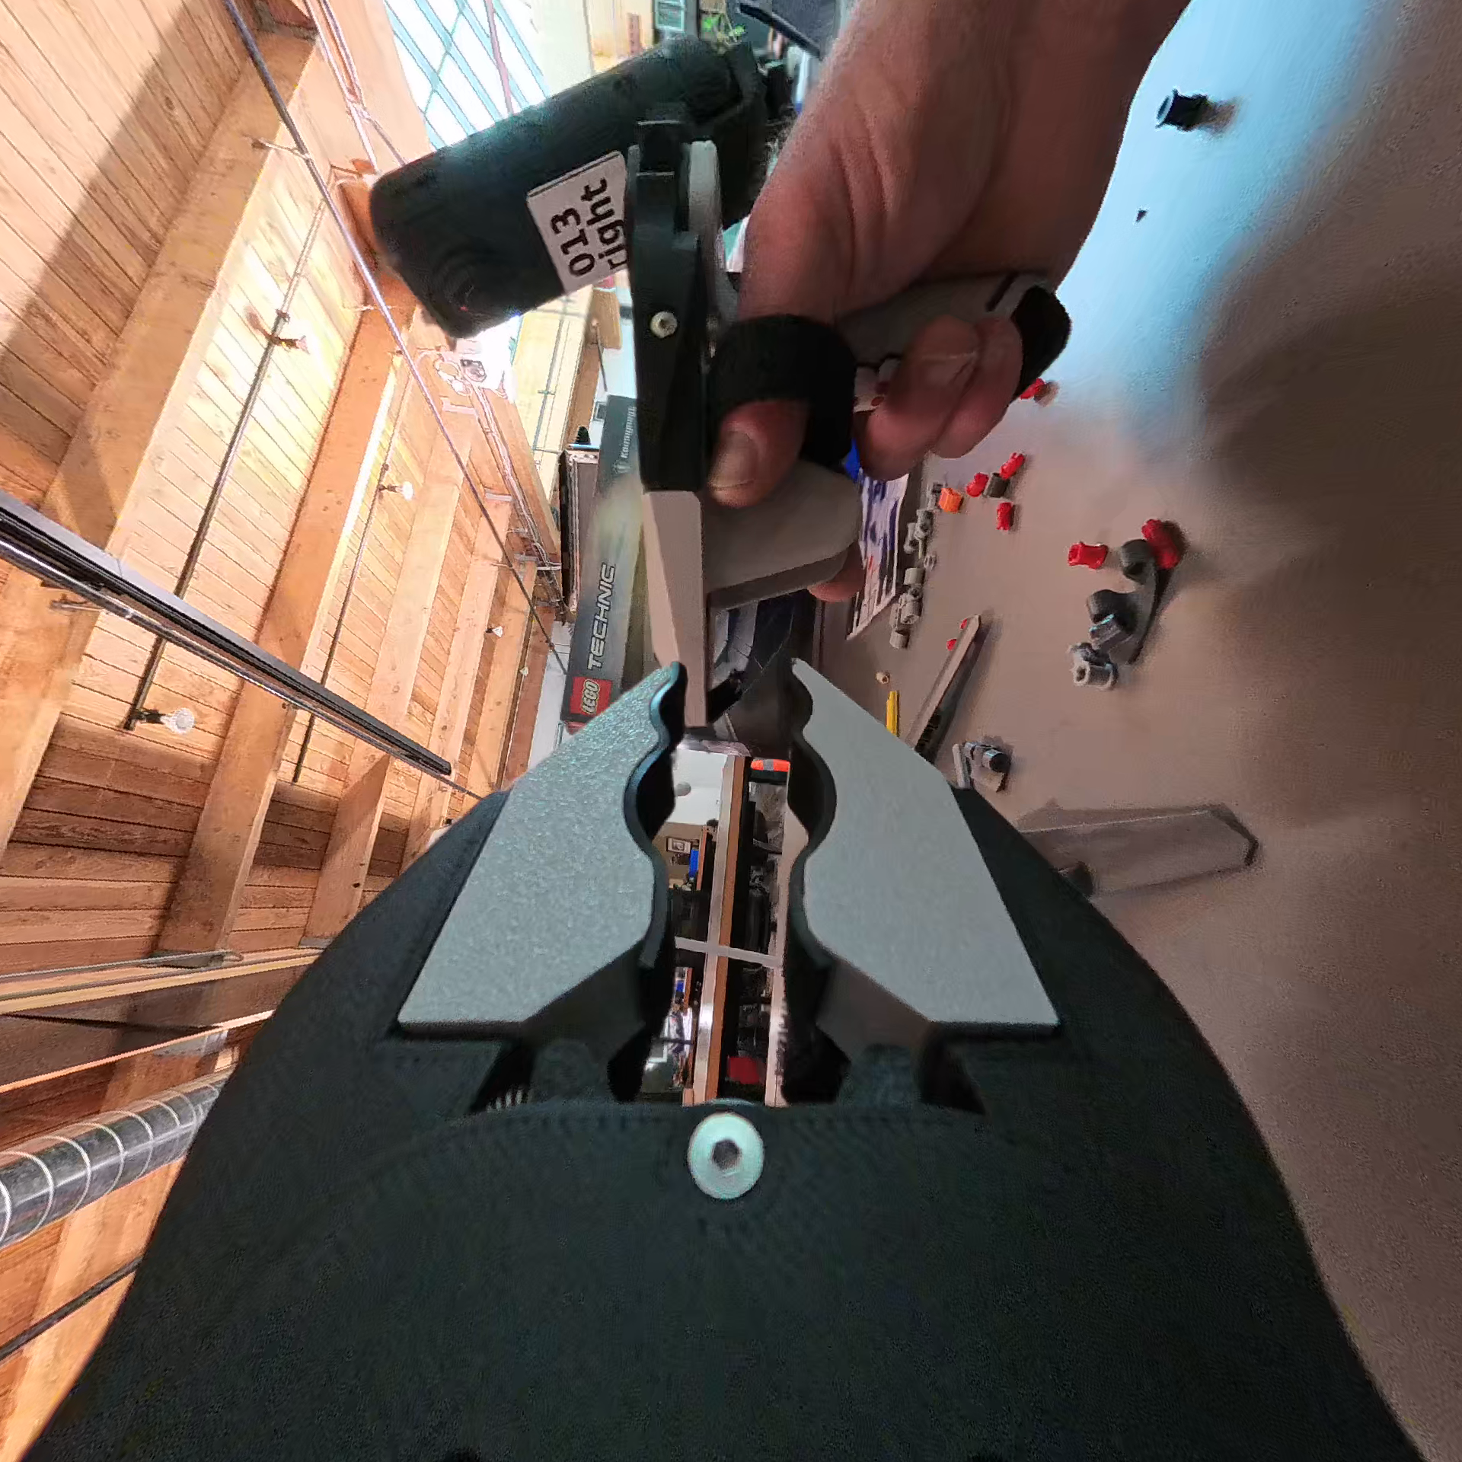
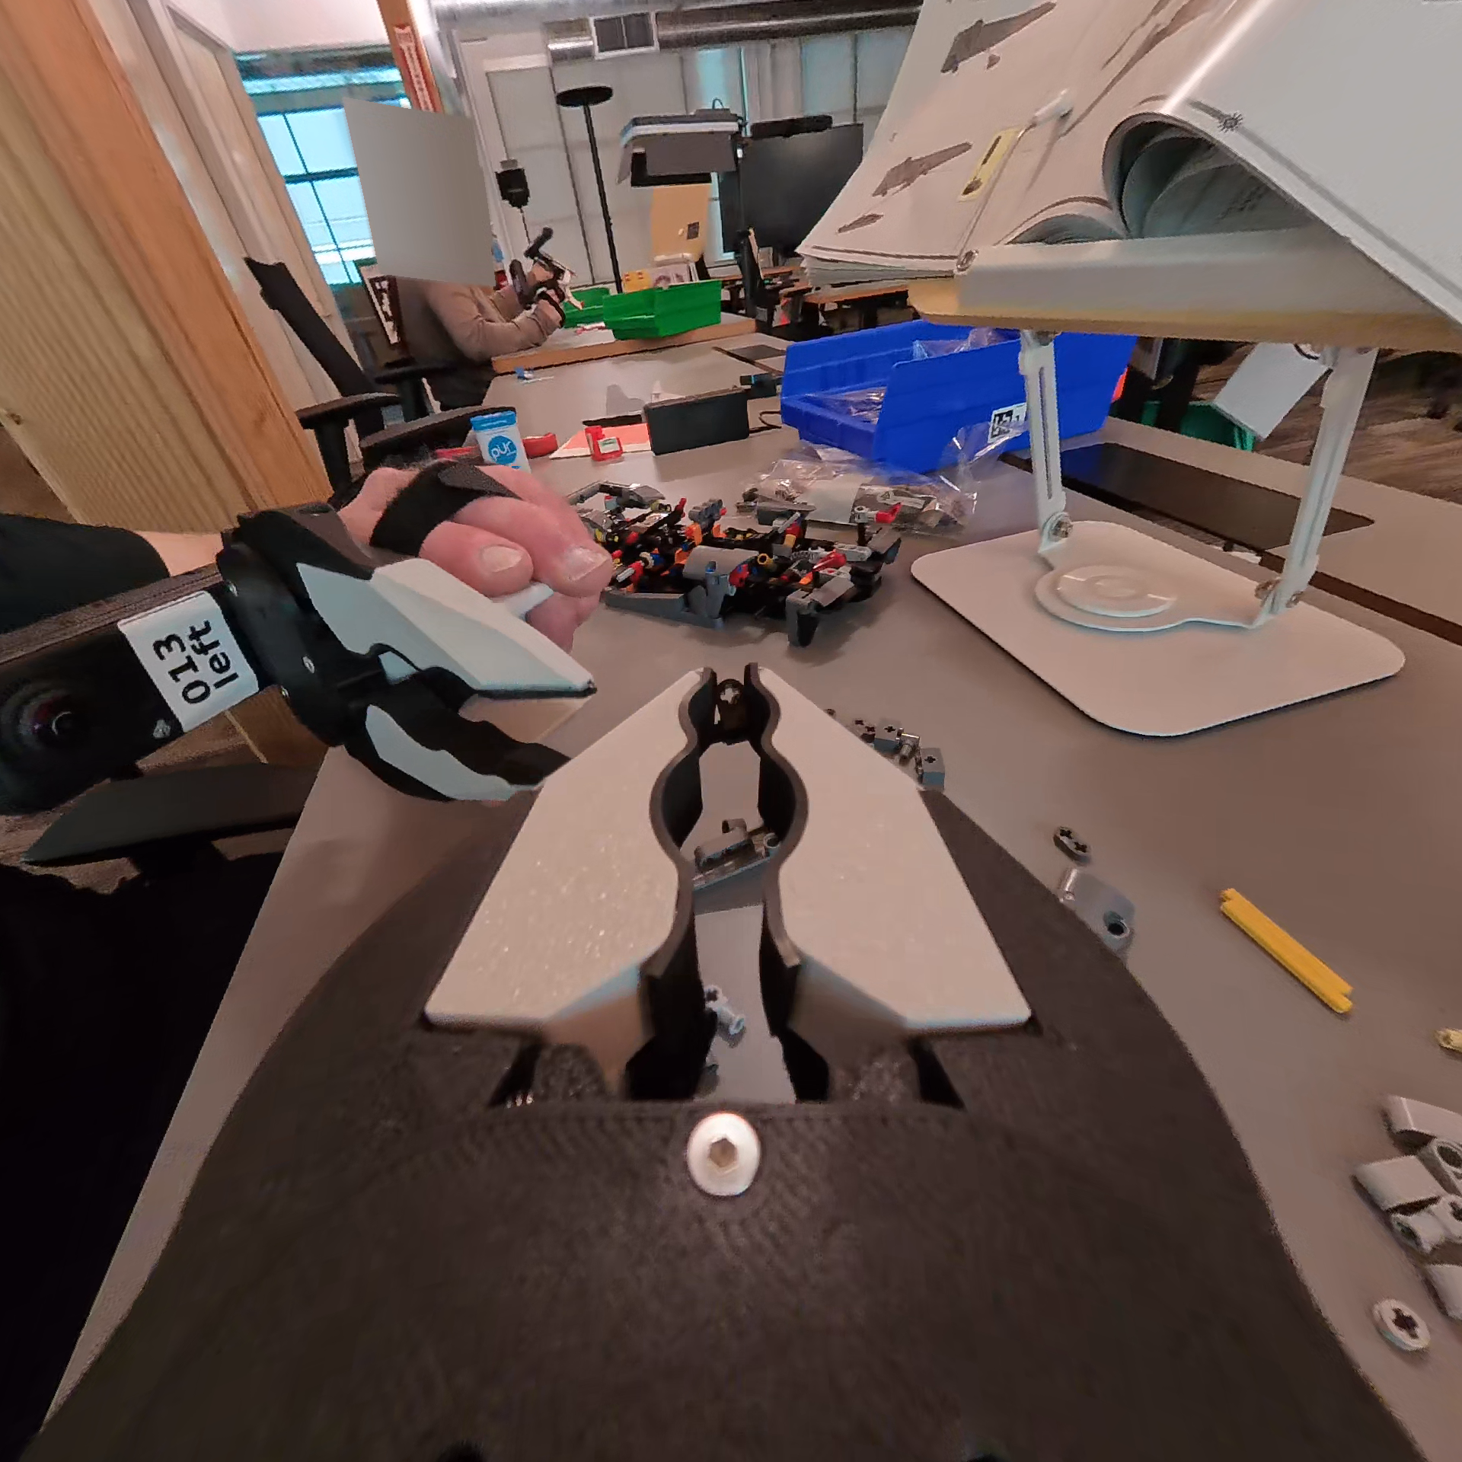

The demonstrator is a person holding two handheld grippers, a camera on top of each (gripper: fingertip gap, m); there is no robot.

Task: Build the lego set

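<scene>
Small dark lego pin (image 2: pixel 729 701) pinched right at the tips of the right hand-held gripper (image 2: pixel 729 682), held up above the counter (image 2: pixel 1068 791). Jaws clamped on it, tips nearly meeting. Half-built lego model (image 2: pixel 744 566) parked further back on the counter, beside the white base of the stand (image 2: pixel 1147 625) carrying the open instruction booklet (image 2: pixel 989 150). Bag of parts (image 2: pixel 862 490) just behind the model, blue bin (image 2: pixel 933 388) behind that. Yellow axle (image 2: pixel 1285 949) and loose grey pieces (image 2: pixel 1416 1187) scattered off to the right.

Left hand-held gripper (image 2: pixel 570 728) tilted sideways just left of the right one, jaws apart with nothing between them. Same thing from the left wrist view: left hand-held gripper (image 1: pixel 736 688) open, tips close to the right hand-held gripper (image 1: pixel 704 696), red pieces (image 1: pixel 1088 554) on the counter beyond.
</scene>
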